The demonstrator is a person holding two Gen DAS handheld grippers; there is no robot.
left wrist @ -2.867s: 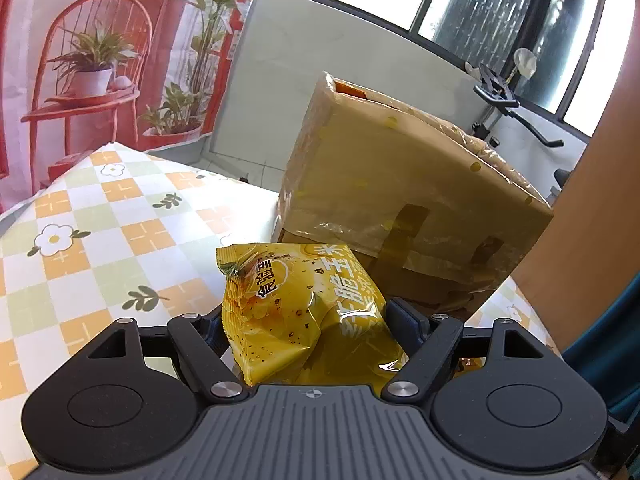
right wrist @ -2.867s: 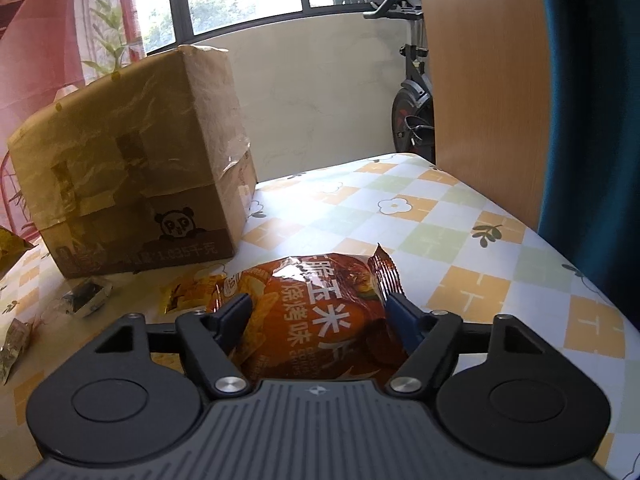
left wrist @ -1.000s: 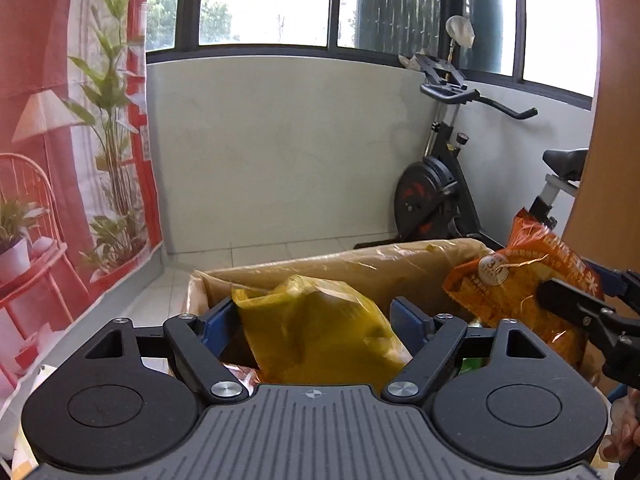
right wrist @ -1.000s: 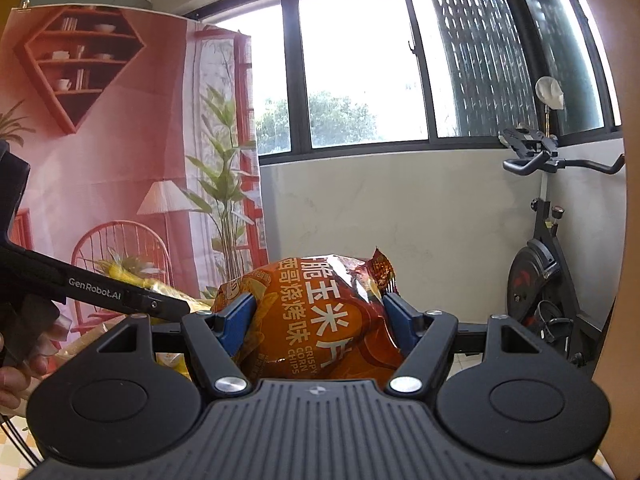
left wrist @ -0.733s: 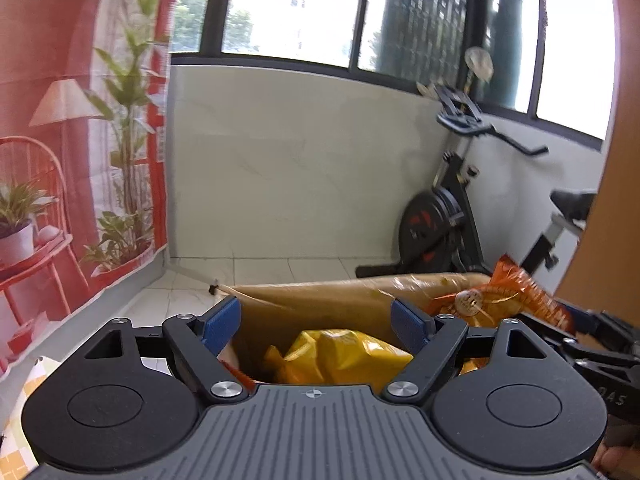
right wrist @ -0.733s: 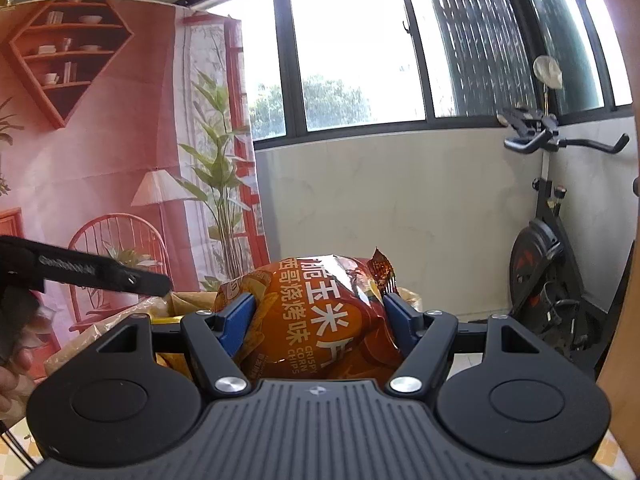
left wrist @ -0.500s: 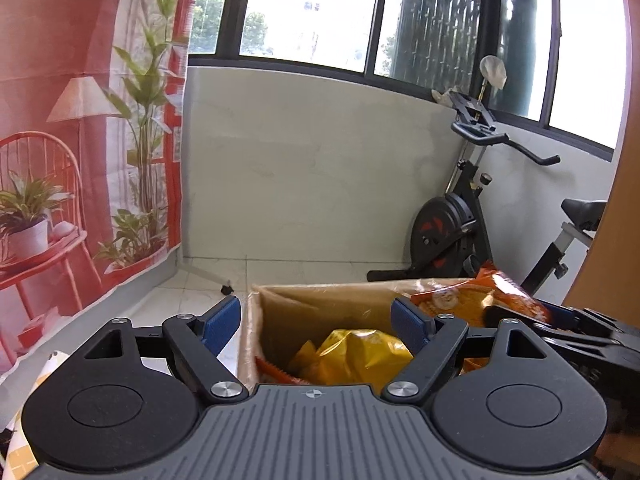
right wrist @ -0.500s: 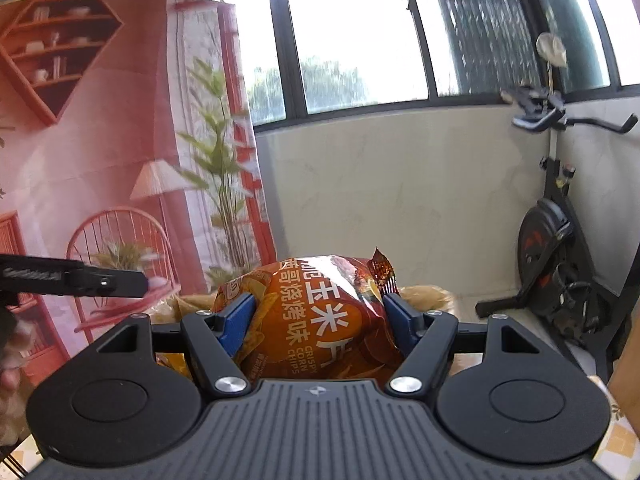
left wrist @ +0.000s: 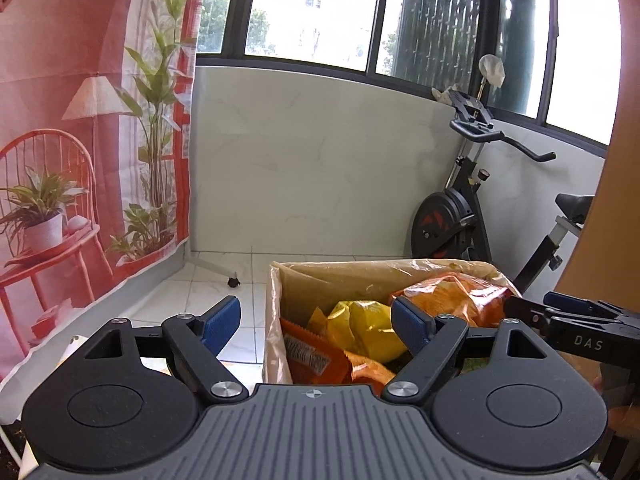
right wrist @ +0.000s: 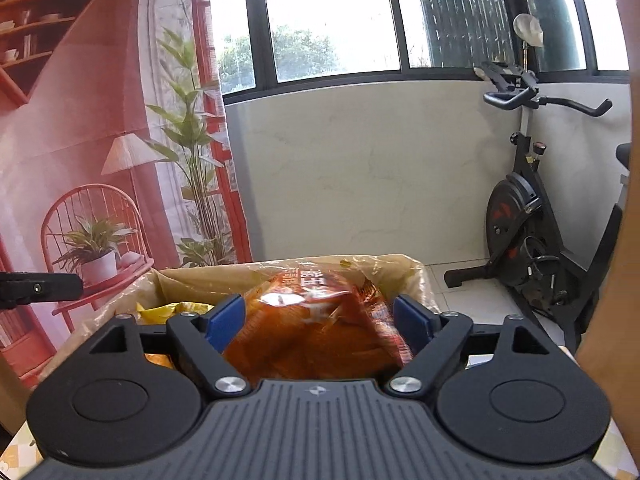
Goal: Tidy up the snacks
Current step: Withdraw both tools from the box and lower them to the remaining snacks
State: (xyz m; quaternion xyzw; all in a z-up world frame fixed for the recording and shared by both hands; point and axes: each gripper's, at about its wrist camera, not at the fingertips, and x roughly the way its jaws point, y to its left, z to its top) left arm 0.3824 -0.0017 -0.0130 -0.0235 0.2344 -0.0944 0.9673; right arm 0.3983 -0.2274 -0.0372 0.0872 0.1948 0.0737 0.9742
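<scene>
Left tongs (left wrist: 316, 322) released, empty above cardboard box (left wrist: 340, 274); right tongs (right wrist: 319, 320) spread, orange snack bag (right wrist: 316, 320) loose between, dropping into box; could snag near rim, spill out.

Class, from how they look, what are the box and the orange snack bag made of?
Box: looks like brown cardboard, matte inside, with wrinkled clear film glinting over its rim. Orange snack bag: probably thin plastic film, glossy; it creases and shows a bright highlight.

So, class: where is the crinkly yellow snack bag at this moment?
In the left wrist view, the yellow snack bag lies inside the open cardboard box, between an orange packet and the orange chip bag.
</scene>
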